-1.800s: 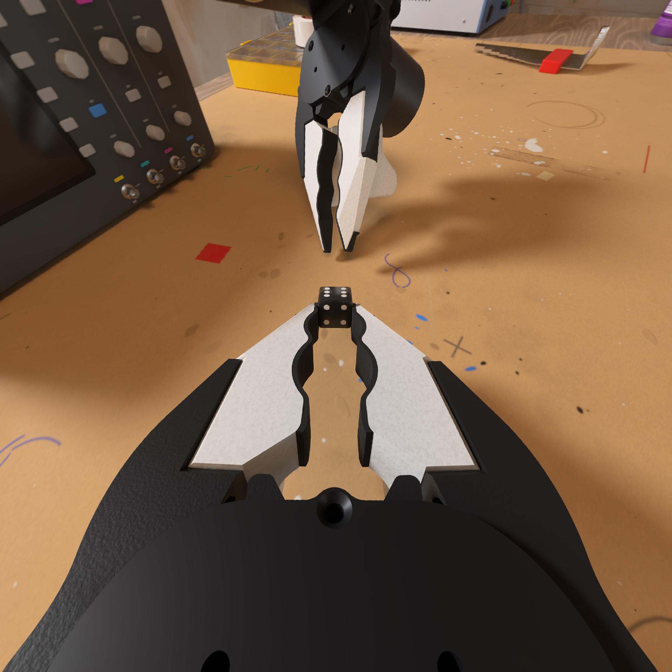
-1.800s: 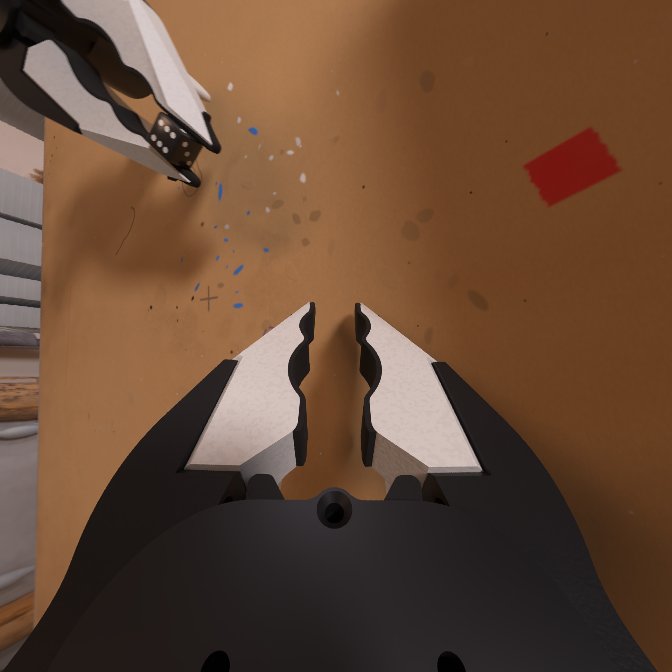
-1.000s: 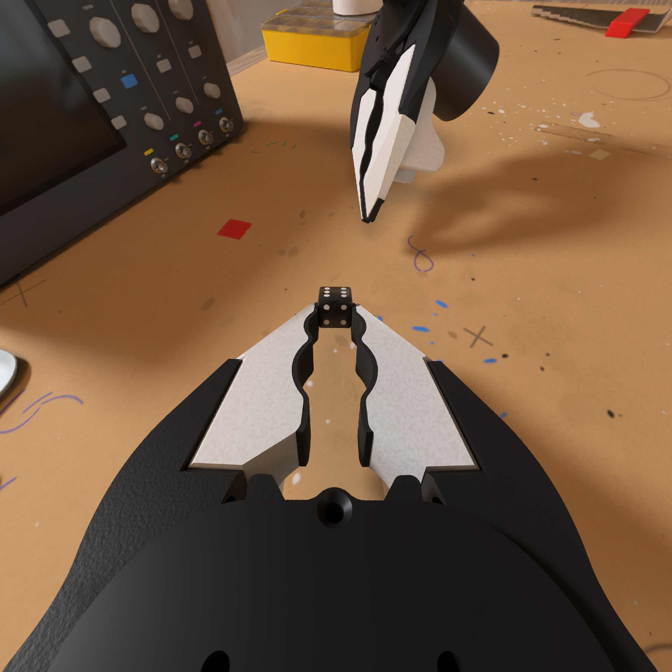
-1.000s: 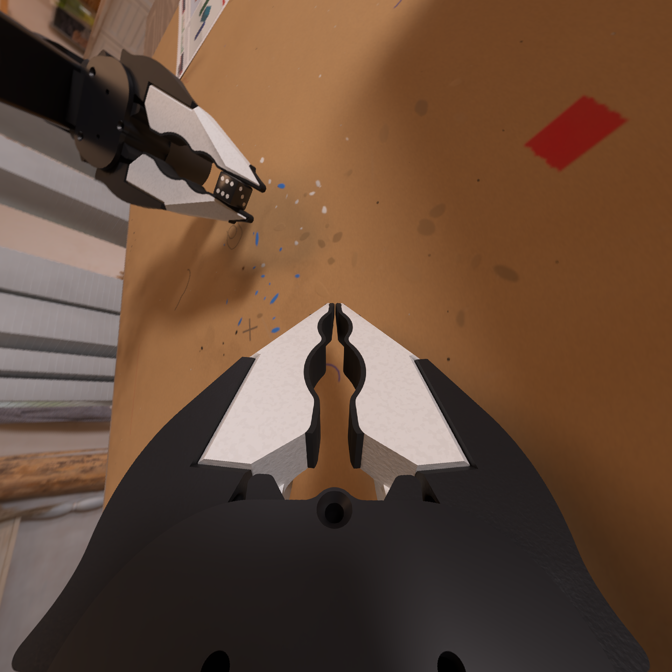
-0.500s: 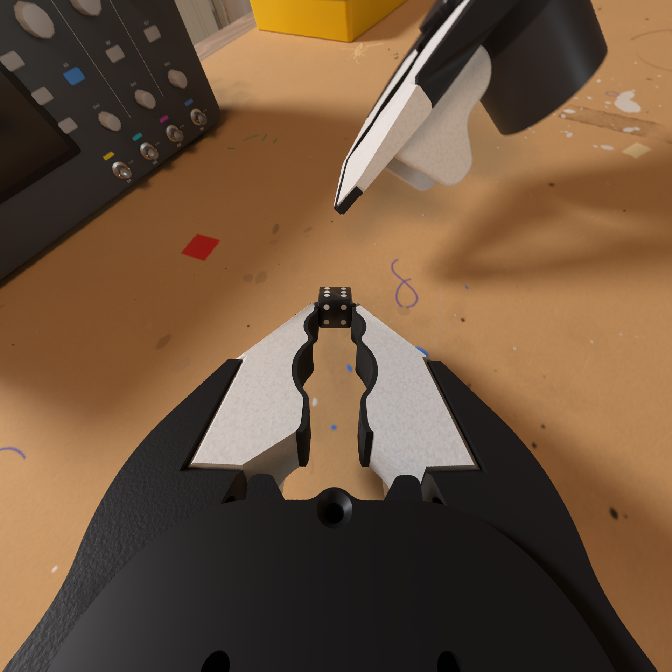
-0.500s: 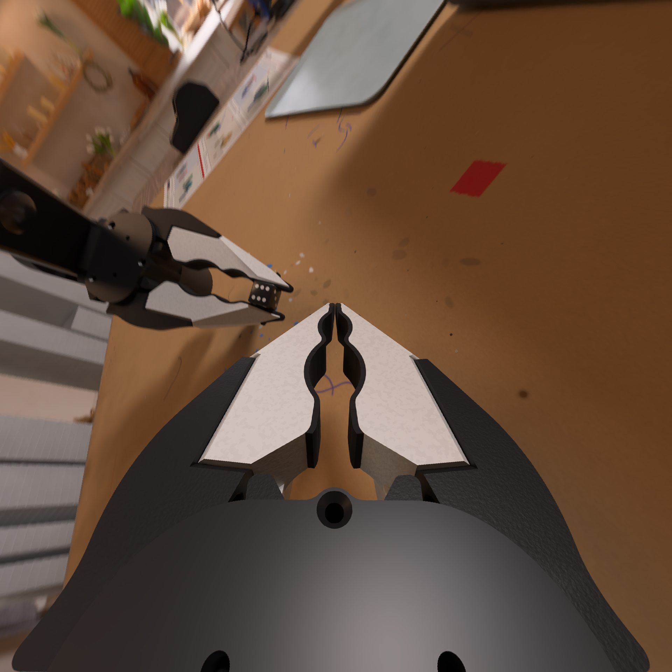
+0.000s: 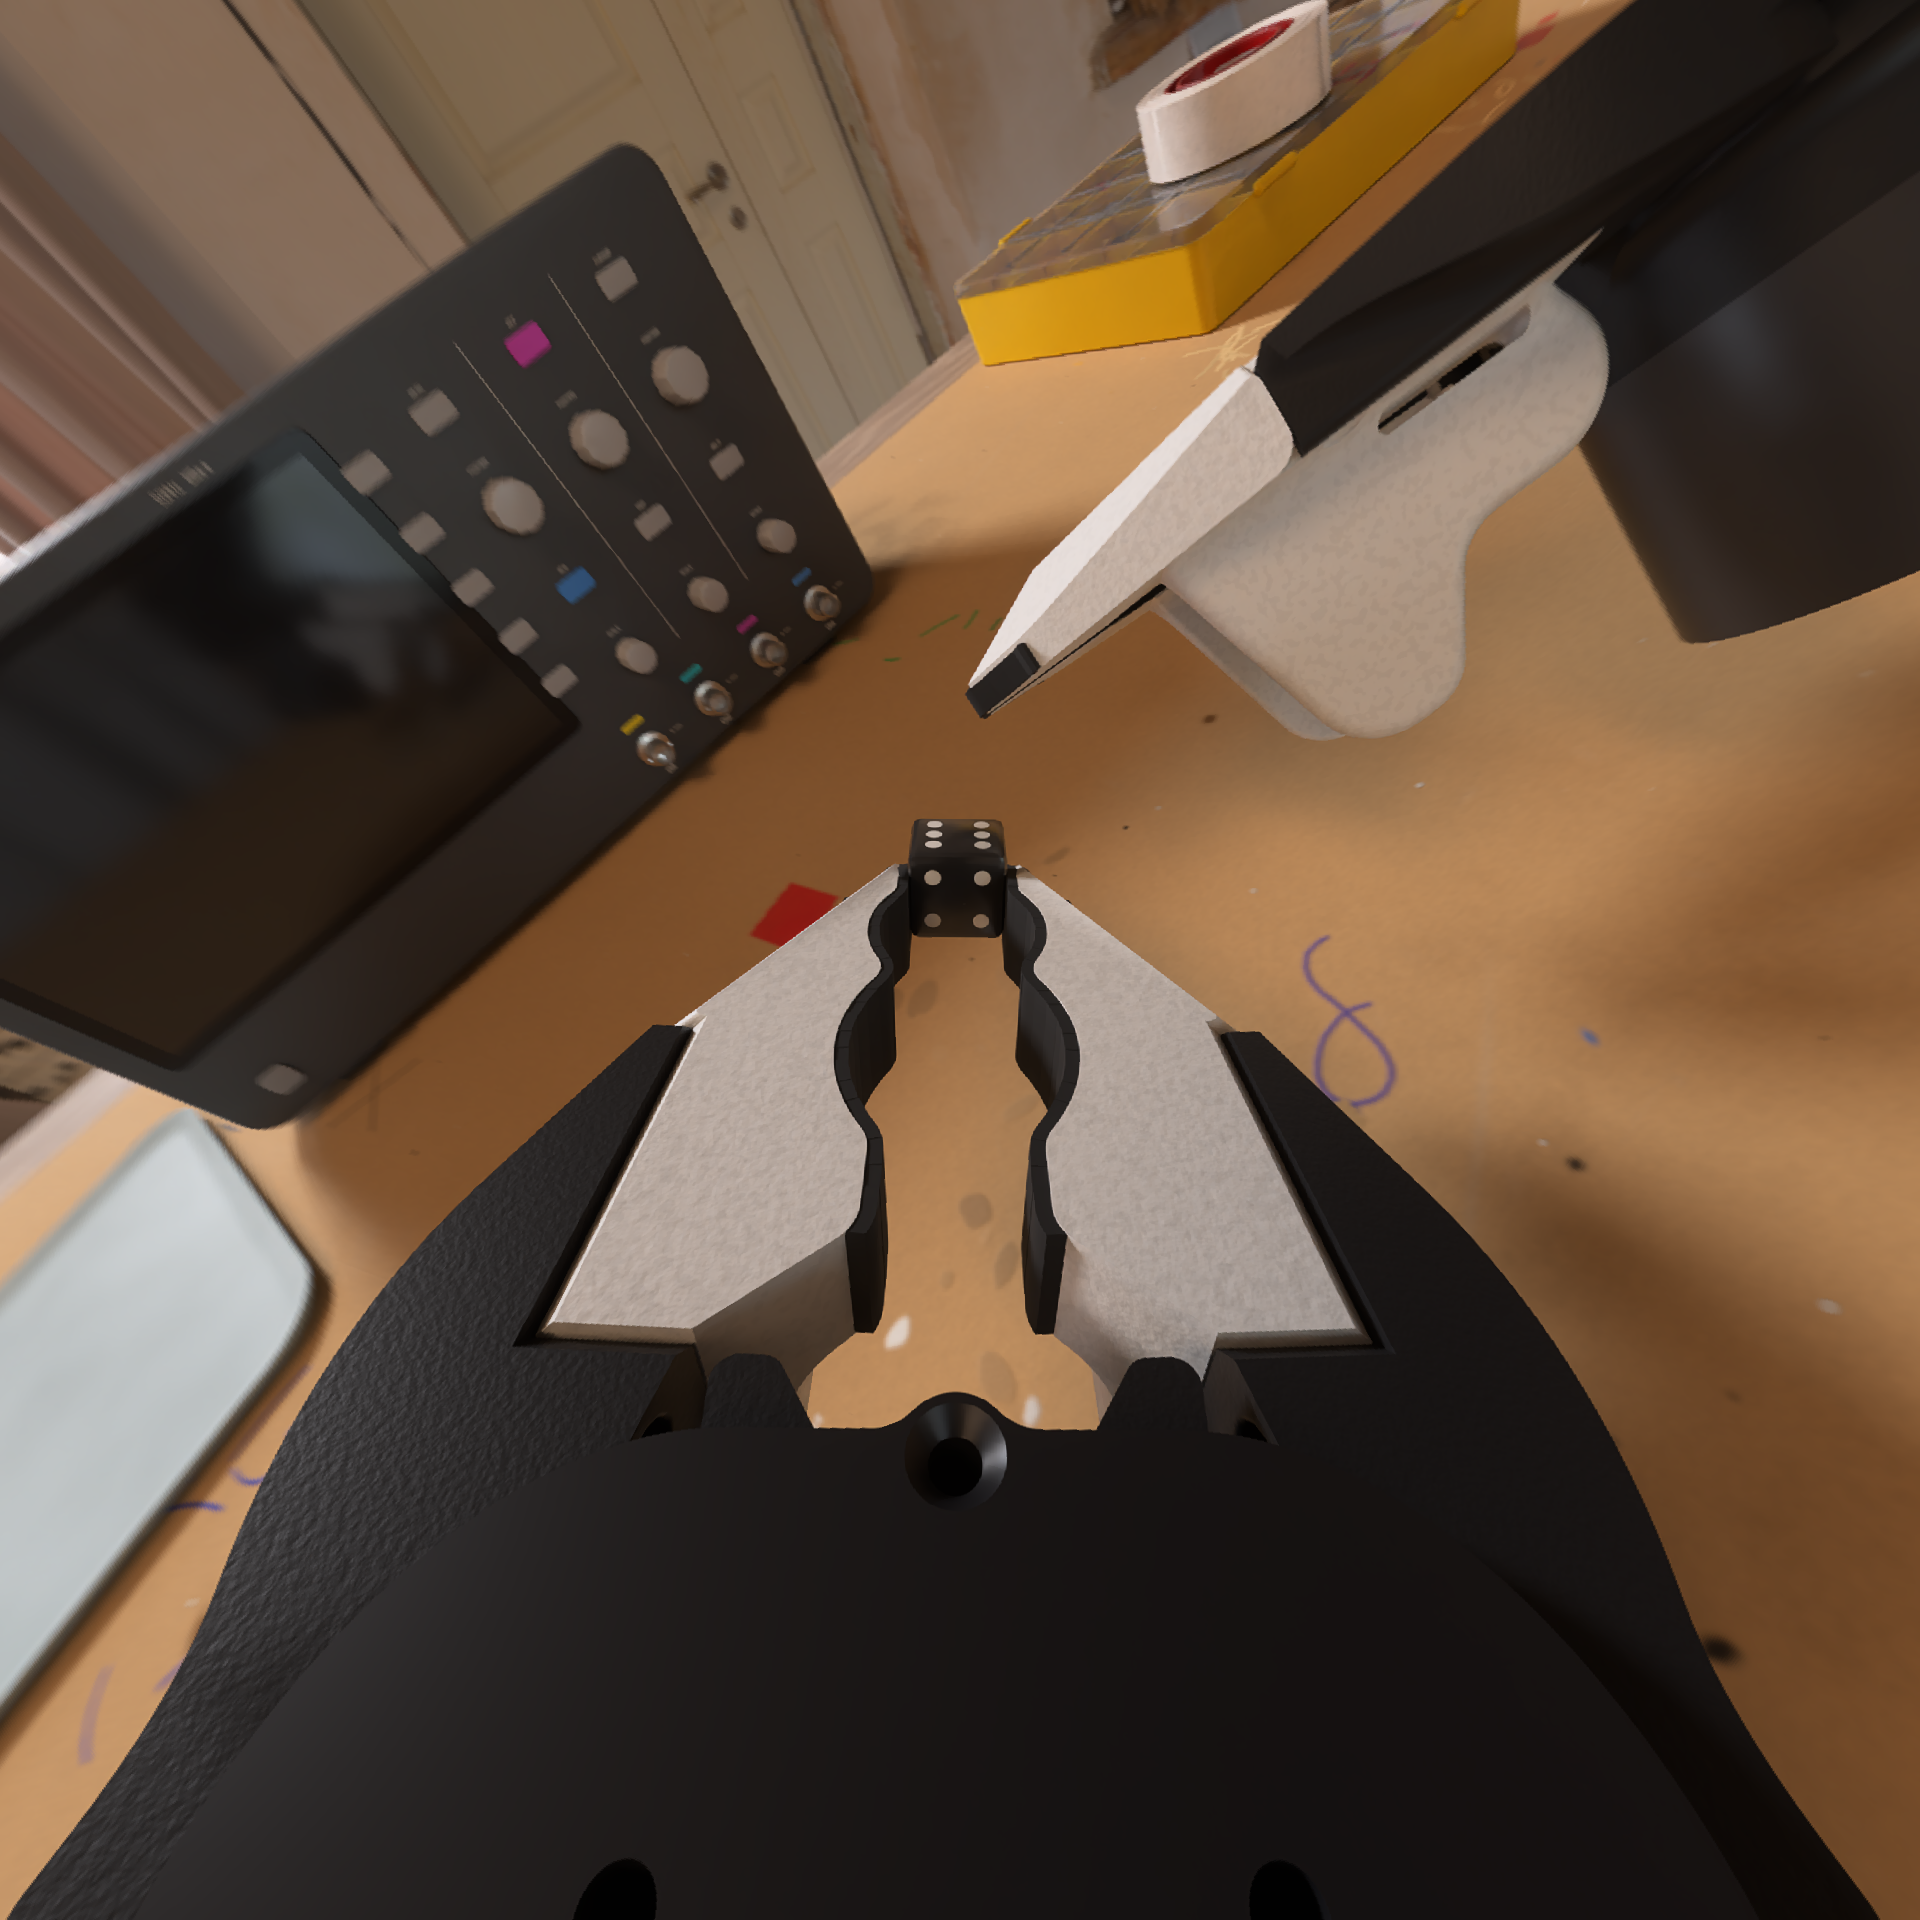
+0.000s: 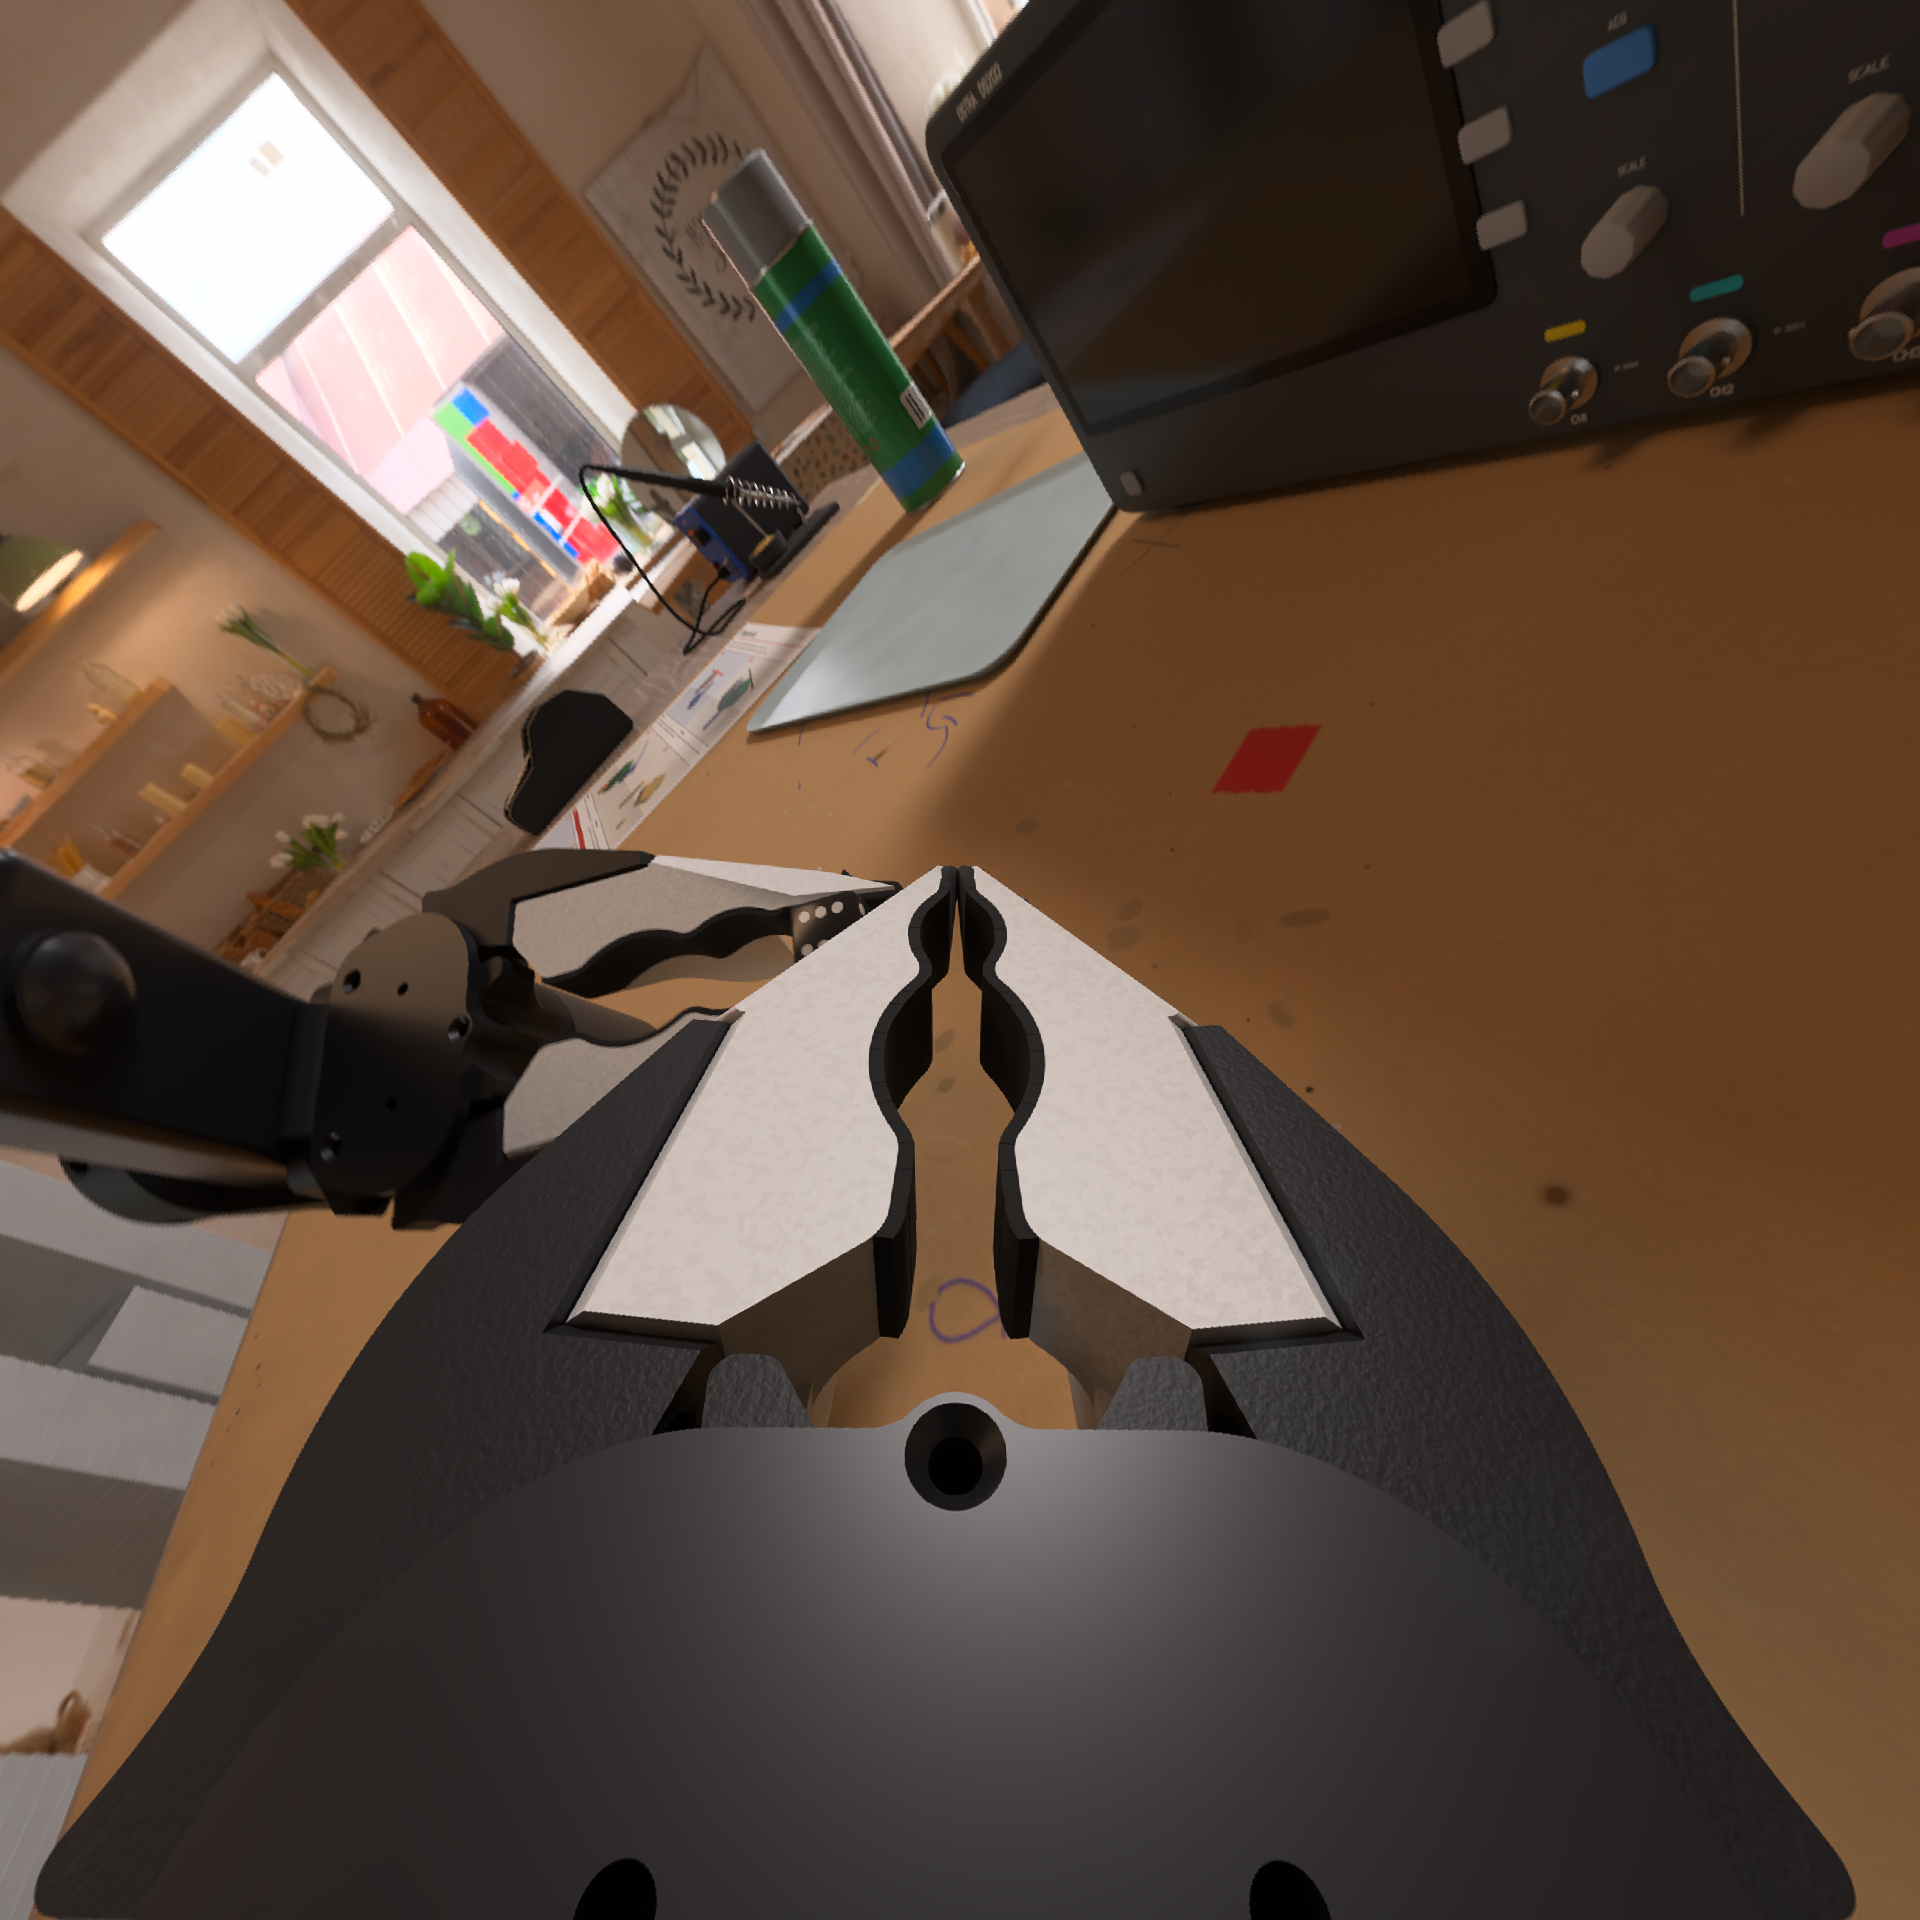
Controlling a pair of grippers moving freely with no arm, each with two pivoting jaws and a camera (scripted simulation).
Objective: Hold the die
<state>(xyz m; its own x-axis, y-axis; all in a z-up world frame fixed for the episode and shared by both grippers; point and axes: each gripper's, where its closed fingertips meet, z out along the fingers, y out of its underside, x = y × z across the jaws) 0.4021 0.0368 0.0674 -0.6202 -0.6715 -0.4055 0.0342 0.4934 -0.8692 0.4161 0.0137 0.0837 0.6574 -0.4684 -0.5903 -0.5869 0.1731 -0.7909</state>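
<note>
A small black die [image 7: 956, 878] with white pips is pinched between the fingertips of my left gripper [image 7: 956, 902], held above the brown table. My right gripper [image 8: 956, 878] is shut and empty. In the left wrist view the right gripper [image 7: 1003, 686] hangs just beyond and slightly right of the die, tips pointing down-left at it, with a small gap. In the right wrist view the left gripper [image 8: 831, 914] comes in from the left with the die [image 8: 826, 920] partly hidden behind my left finger.
A black oscilloscope [image 7: 343, 623] stands at the left on the brown table [image 7: 1558, 987]. A grey mat [image 7: 114, 1351] lies at the near left. A yellow parts box [image 7: 1226, 239] with a tape roll [image 7: 1226, 94] sits far back. A red square mark [image 8: 1265, 758] is on the table. A green spray can [image 8: 842, 332] stands far off.
Both grippers have tilted up towards level, so the room now shows. The right gripper closed earlier and has come nearer the die. The left gripper keeps its hold on the die.
</note>
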